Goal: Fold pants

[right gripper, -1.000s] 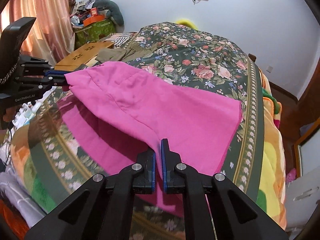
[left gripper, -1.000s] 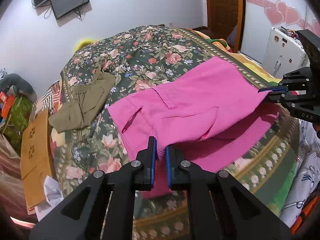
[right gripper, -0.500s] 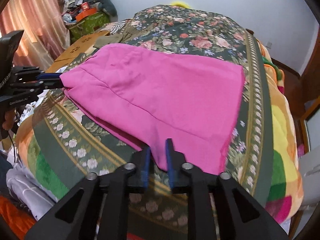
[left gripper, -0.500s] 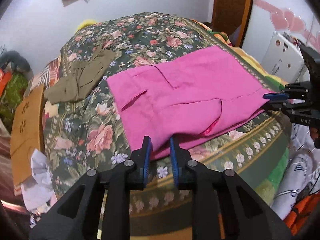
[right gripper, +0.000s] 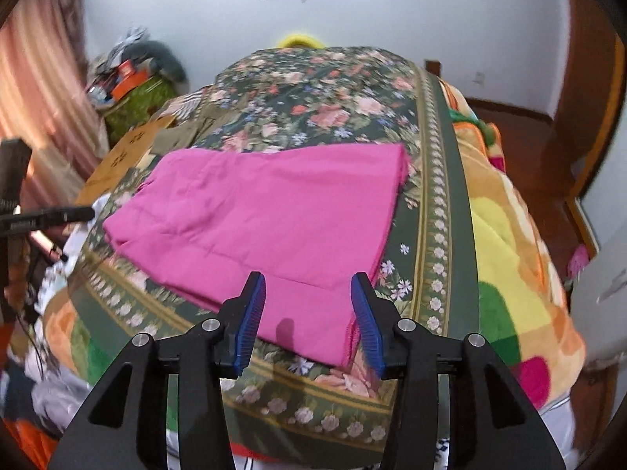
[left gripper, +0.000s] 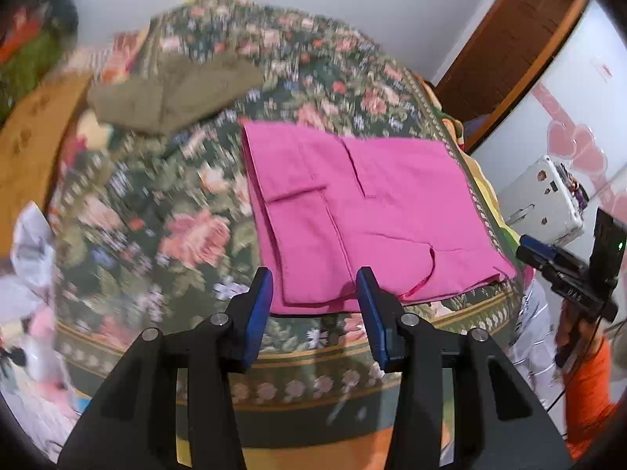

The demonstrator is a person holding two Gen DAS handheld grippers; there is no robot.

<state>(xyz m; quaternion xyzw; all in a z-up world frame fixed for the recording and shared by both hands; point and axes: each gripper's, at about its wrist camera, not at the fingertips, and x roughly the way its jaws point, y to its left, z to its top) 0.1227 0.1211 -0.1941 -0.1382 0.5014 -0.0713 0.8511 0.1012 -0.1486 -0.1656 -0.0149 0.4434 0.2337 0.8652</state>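
The pink pants [left gripper: 360, 211] lie folded flat on the floral bedspread [left gripper: 164, 211], pocket side up, near the bed's front edge. They also show in the right wrist view [right gripper: 266, 219]. My left gripper [left gripper: 315, 293] is open and empty, just in front of the pants' near left corner. My right gripper [right gripper: 307, 301] is open and empty, over the pants' near right corner. The right gripper also shows at the right edge of the left wrist view [left gripper: 548, 256]. The left gripper shows at the left edge of the right wrist view [right gripper: 70, 214].
Olive folded pants [left gripper: 172, 94] lie at the back left of the bed. A wooden board [left gripper: 27, 145] lies along the left side. A colourful blanket [right gripper: 505, 243] covers the bed's right side. A white appliance [left gripper: 544, 203] and a door [left gripper: 505, 47] are at the right.
Both grippers have let go of the pink pants, opened wide and pulled back. The pants dropped from being held up to lying flat on the bed.
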